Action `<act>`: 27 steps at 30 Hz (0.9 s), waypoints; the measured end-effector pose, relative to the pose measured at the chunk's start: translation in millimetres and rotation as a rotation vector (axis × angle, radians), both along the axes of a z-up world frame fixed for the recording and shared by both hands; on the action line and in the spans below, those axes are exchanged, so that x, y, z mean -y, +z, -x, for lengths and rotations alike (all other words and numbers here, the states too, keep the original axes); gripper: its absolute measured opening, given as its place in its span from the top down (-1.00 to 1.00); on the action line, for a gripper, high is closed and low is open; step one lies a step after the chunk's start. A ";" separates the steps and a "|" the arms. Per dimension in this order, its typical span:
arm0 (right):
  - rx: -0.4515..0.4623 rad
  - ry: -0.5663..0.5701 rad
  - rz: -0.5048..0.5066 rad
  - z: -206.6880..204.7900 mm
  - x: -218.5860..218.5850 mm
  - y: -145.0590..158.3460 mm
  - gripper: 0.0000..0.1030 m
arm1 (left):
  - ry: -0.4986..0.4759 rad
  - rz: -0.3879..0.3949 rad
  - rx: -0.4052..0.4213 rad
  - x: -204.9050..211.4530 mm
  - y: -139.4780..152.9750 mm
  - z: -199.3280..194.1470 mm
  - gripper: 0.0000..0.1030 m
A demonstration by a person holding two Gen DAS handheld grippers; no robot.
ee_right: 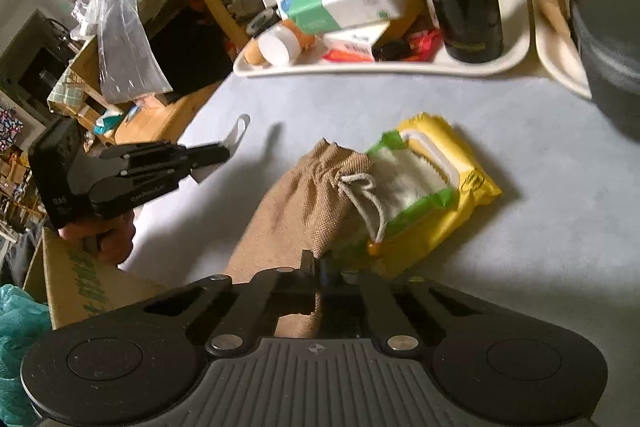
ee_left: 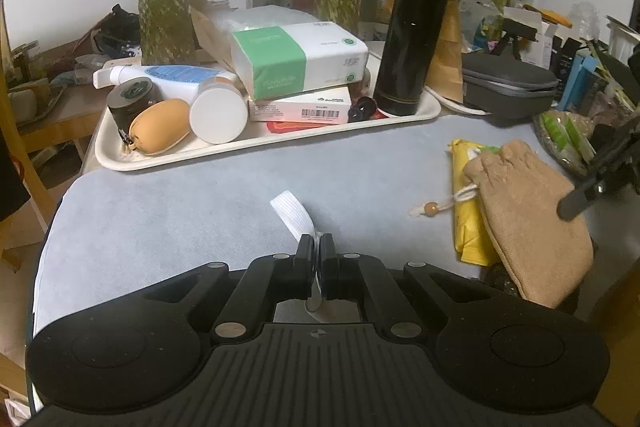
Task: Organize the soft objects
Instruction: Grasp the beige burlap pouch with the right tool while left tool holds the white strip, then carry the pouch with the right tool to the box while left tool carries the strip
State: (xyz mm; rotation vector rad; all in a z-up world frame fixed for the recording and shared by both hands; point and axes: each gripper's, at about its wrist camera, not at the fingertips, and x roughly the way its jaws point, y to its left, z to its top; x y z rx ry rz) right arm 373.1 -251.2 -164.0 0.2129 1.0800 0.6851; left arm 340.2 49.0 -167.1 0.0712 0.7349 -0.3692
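My left gripper (ee_left: 317, 247) is shut on a white elastic band (ee_left: 292, 217), held above the pale blue mat (ee_left: 180, 211). It also shows in the right wrist view (ee_right: 224, 149) with the band (ee_right: 239, 129) sticking out. A tan drawstring pouch (ee_left: 528, 215) lies partly over a yellow wet-wipes pack (ee_left: 466, 223) at the mat's right. My right gripper (ee_right: 318, 265) is shut on the pouch's (ee_right: 296, 203) near end; the wipes pack (ee_right: 444, 171) lies under the pouch's tied neck.
A white tray (ee_left: 256, 143) behind the mat holds a tissue pack (ee_left: 296, 61), a black flask (ee_left: 416, 27), jars and an orange soft pouch (ee_left: 162, 127). A grey case (ee_left: 508, 87) stands at the right. A cardboard box (ee_right: 80, 279) sits off the mat's left edge.
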 end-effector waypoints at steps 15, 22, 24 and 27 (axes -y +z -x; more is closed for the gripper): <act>0.203 -0.143 -0.054 13.3 20.9 59.9 0.95 | 0.045 0.050 0.032 -11.2 39.9 12.5 0.92; 0.274 -0.158 -0.007 40.5 20.1 88.9 0.95 | 0.023 0.057 0.054 -15.1 74.4 29.3 0.92; 0.286 -0.161 0.000 47.2 21.7 98.9 0.95 | 0.016 0.053 0.063 -15.5 84.7 35.4 0.92; 0.304 -0.158 0.019 58.9 21.5 114.1 0.95 | 0.004 0.043 0.080 -14.1 99.3 45.5 0.92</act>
